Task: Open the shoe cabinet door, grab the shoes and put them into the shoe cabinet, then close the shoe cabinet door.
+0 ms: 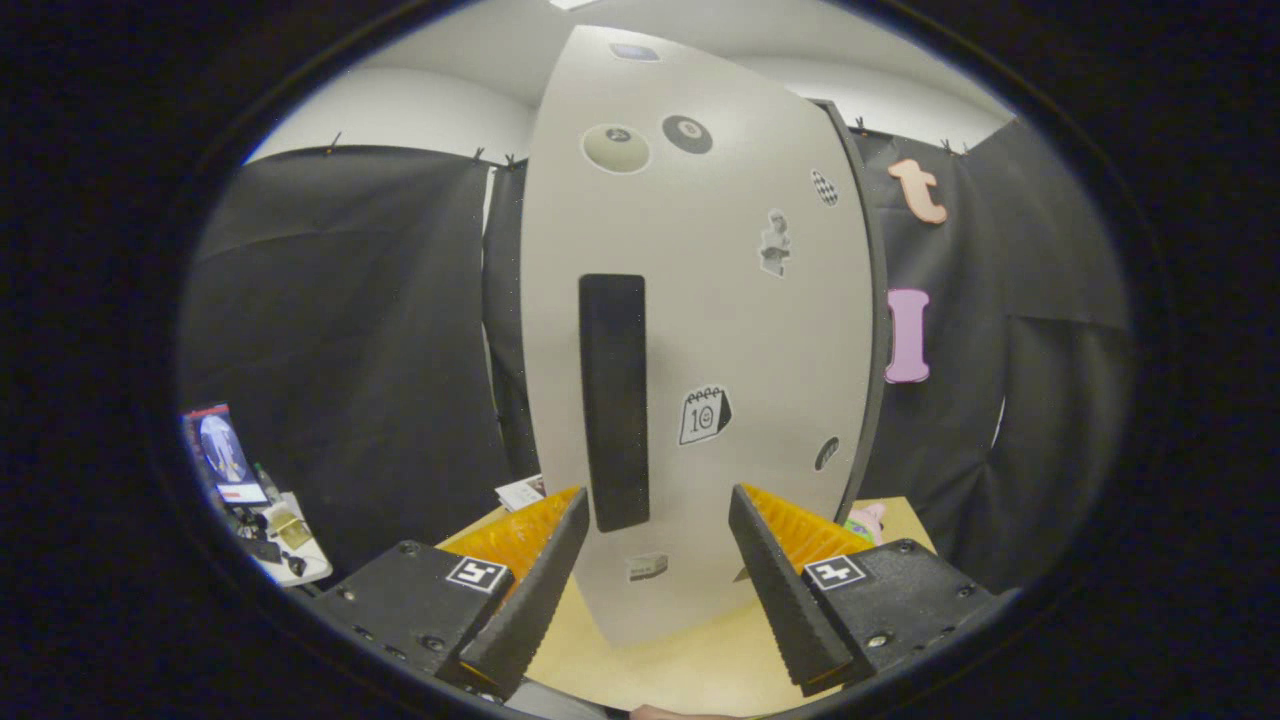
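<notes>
On the wooden desk (690,670), the shoe cabinet (700,330) stands upright with its pale, sticker-dotted door (740,330) apparently closed. The gripper (655,560) is released, fingers spread and holding nothing, the dark vertical handle (613,400) just ahead between them. Judged from this, opening is not yet done; shoes and closing remain.

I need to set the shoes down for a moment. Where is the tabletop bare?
Bare wood lies on the tabletop between the open hand-held gripper fingers, before the cabinet door. Right of the door, a pink object crowds it.
</notes>
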